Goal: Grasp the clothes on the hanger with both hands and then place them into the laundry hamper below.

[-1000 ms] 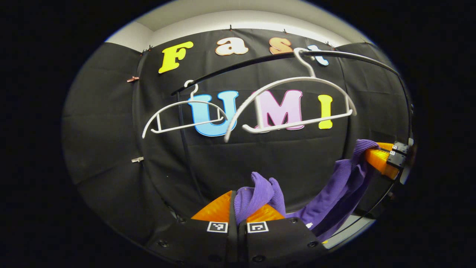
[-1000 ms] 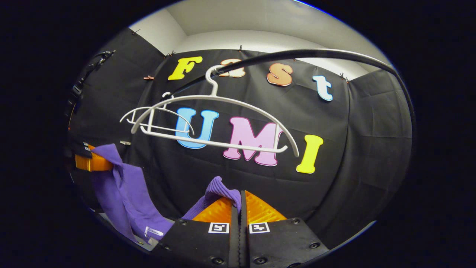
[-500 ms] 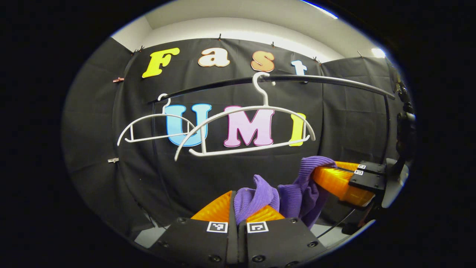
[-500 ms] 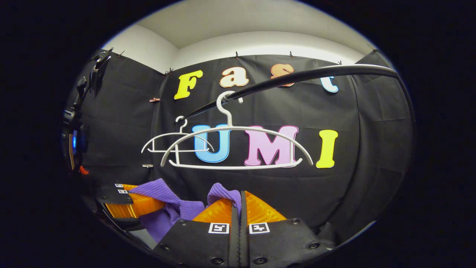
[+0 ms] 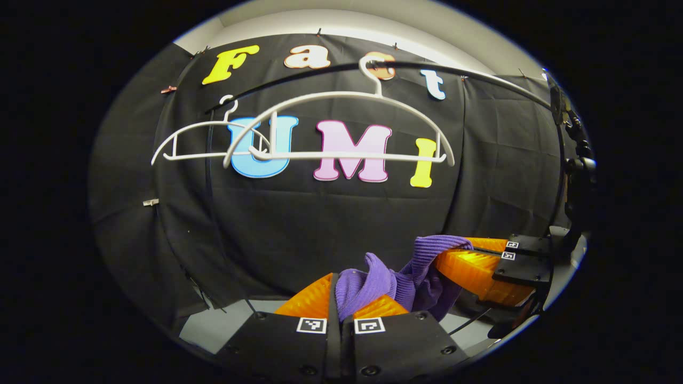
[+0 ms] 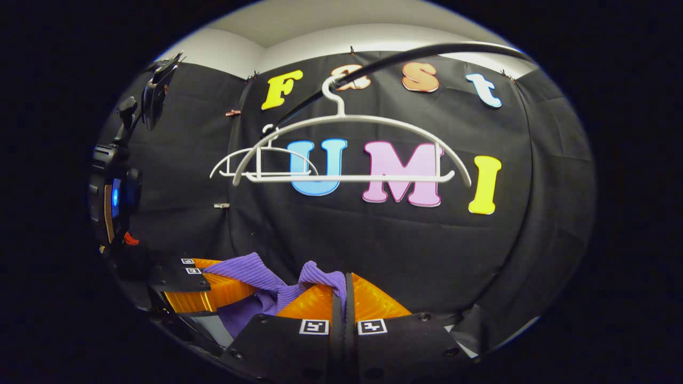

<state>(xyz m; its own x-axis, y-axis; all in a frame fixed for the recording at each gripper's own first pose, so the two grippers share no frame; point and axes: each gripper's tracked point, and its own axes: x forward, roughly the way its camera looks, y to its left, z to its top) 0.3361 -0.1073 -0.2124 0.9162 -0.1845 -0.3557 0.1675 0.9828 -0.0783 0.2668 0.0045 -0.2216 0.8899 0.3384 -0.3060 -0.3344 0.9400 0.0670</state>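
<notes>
Black screwed hand-held gripper (image 5: 341, 298) mounts, square markers

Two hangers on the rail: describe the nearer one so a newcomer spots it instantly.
Find the black rail across the booth's top. Two bare white hangers hook onto it; the nearer hanger is the larger-looking one, overlapping the farther hanger.

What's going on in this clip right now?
A person is working two handheld grippers on a purple garment. The left gripper and the right gripper are each shut on a fold of it, so the cloth hangs bunched between them. It is already off the two white hangers, which hang bare on the black rail above. The laundry hamper can't be made out, so the drop has yet to be done.
</notes>
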